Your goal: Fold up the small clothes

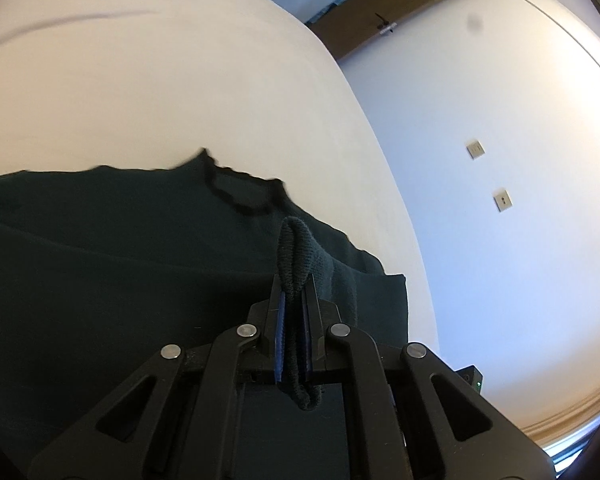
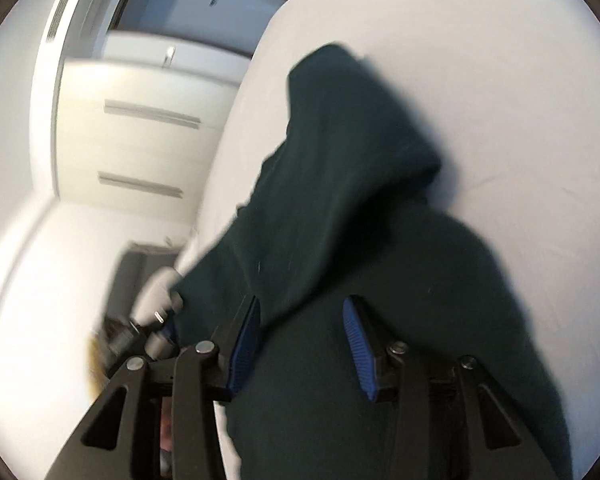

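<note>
The left gripper (image 1: 295,300) is clamped narrow on a ribbed cuff of the dark green garment (image 1: 140,260), a loop of knit standing up between its blue pads (image 1: 280,320). The garment lies spread across the white surface (image 1: 180,80), its black-trimmed neckline (image 1: 240,192) lying flat beyond the cuff. Past the surface's edge a wall carries two small plates (image 1: 475,149).

The right gripper (image 2: 302,328) stands wide, fingers (image 2: 356,344) apart over the garment (image 2: 360,220), which is bunched and blurred and hides most of the white surface (image 2: 500,80) near it. White closet doors (image 2: 140,140) rise at the left.
</note>
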The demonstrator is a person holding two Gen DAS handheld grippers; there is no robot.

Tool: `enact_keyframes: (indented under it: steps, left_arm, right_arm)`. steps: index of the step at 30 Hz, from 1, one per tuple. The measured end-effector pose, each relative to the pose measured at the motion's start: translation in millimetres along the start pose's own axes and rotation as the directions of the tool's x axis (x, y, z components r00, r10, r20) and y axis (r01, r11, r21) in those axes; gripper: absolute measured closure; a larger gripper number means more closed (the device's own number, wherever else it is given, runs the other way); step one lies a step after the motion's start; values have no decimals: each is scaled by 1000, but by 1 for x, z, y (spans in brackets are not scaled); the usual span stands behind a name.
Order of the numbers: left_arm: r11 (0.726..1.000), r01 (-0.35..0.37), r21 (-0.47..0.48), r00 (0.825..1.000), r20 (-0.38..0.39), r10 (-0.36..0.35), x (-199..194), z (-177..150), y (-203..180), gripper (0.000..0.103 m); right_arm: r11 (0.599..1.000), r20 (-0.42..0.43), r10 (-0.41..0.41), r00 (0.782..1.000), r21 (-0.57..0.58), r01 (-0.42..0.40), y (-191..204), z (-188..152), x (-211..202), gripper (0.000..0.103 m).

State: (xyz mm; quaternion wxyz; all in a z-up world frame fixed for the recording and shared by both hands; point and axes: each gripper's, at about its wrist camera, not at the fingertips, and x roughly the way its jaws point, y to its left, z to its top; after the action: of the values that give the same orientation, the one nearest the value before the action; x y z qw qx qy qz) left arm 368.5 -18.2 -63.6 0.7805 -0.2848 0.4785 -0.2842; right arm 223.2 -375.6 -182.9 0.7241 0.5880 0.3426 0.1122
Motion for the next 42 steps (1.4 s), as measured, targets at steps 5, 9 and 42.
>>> enact_keyframes:
  steps: [5,9,42]
  left_arm:
    - [997,11,-77,1000,28,-9,-29,-8,33,98]
    - [992,16,-124,999,37,-11,-44,-19,56,98]
    - [980,-38,-194,999,-30,33,0,-51,119,97]
  right_arm:
    - [994,39,59,997,94,-63,-4,11,-1,53]
    - [988,108,61,992,134,-76,-6,11,-5,53]
    - [996,148,18,989,84,-31,-16,26,-35,48]
